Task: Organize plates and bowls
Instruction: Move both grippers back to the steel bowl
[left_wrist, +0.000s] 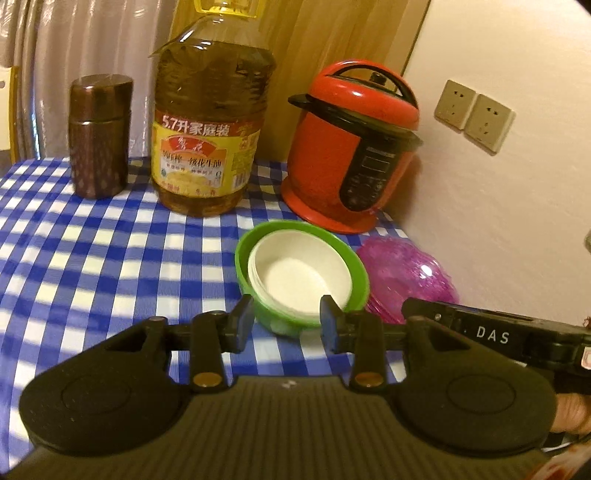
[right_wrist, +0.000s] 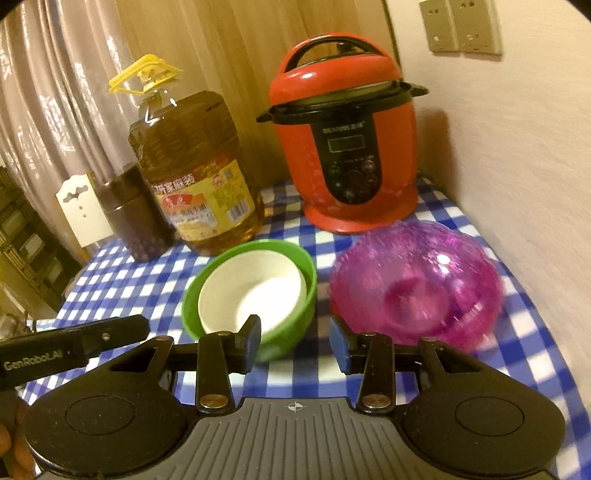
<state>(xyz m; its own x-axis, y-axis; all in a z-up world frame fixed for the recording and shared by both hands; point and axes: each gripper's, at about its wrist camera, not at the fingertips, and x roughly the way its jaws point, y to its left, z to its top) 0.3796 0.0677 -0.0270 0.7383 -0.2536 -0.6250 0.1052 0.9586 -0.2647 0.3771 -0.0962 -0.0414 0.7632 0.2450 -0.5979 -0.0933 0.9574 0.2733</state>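
On the checkered table (right_wrist: 517, 354), a white bowl (right_wrist: 255, 291) sits nested in a green bowl (right_wrist: 299, 317), just beside a pink bowl (right_wrist: 417, 288). Left tongs (left_wrist: 284, 321) and right tongs (right_wrist: 295, 341) both gape wide, holding nothing.

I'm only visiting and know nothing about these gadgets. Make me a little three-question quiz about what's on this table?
1. True or false: the white bowl sits inside the green bowl.
2. Which dish lies right of the green bowl: A) purple bowl B) steel plate?
3. Fill in: the red cooker stands on a blue and white ____ cloth.

Key: 1 true; 2 A; 3 checked.
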